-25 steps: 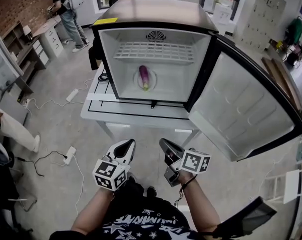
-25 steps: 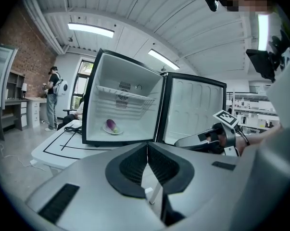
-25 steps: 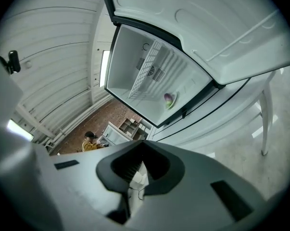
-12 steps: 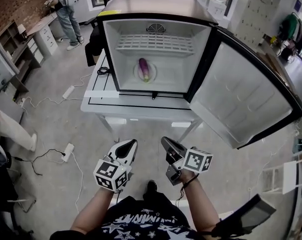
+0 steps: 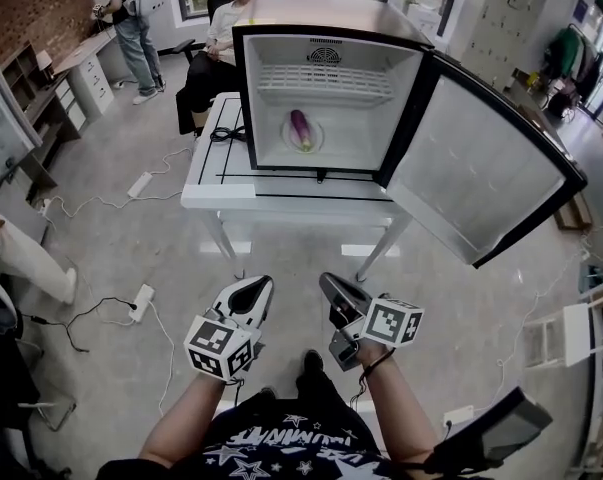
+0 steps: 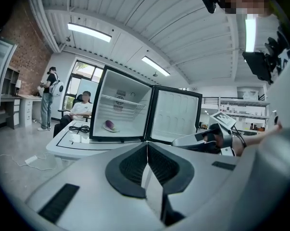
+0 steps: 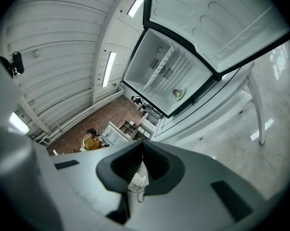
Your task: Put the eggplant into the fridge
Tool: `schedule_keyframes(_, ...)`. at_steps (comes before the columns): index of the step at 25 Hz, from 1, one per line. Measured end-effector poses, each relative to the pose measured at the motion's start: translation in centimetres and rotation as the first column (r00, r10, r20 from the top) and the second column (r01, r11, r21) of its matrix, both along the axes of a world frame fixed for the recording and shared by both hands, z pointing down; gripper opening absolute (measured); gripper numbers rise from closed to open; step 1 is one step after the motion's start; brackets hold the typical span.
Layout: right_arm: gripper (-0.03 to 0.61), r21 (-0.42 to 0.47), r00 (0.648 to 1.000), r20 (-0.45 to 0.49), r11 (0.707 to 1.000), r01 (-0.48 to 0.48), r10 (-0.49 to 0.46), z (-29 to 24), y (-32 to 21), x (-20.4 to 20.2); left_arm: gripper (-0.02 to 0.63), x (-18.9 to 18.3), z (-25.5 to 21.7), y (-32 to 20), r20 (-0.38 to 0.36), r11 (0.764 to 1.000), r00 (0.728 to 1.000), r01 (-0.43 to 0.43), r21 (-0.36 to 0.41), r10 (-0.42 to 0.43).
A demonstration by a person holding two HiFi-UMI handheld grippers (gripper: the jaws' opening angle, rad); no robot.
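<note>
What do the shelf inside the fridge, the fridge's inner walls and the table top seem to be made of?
Shelf: probably white coated wire; it shows as a grid of thin bars.
Inner walls: apparently smooth white plastic, with moulded ridges showing on the door.
Table top: a flat white matte board, perhaps laminate, with thin black lines marked on it.

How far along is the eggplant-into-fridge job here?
Done: the eggplant lies on a plate inside the fridge, below the wire shelf. In hand: nothing; the left gripper and right gripper are both shut and empty, held low, apart from the table. Left: the door stands wide open, so at most closing it remains.
</note>
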State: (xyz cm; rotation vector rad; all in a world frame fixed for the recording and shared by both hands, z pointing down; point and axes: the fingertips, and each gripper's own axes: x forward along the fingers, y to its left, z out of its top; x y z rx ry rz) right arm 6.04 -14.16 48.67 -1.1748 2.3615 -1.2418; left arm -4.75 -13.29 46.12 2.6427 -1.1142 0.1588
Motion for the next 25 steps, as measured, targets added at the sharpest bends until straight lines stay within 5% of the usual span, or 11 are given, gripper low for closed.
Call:
schedule_keyframes(9,0.006,0.019,0.998,-0.037,0.998,-0.052,0.053,-0.2,7.0,-3.6,0.011,-2.9,0.2,5.6,-0.021,0.997,0.997,-0.079,0.006,0.079)
schedule_keyframes(25,0.006,-0.016,0.986,-0.062,0.988,-0.154,0.152,0.5,14.5,-3.8,0.011,-2.8,1.1,11.3,-0.057,0.985,0.984,-0.171,-0.026,0.169)
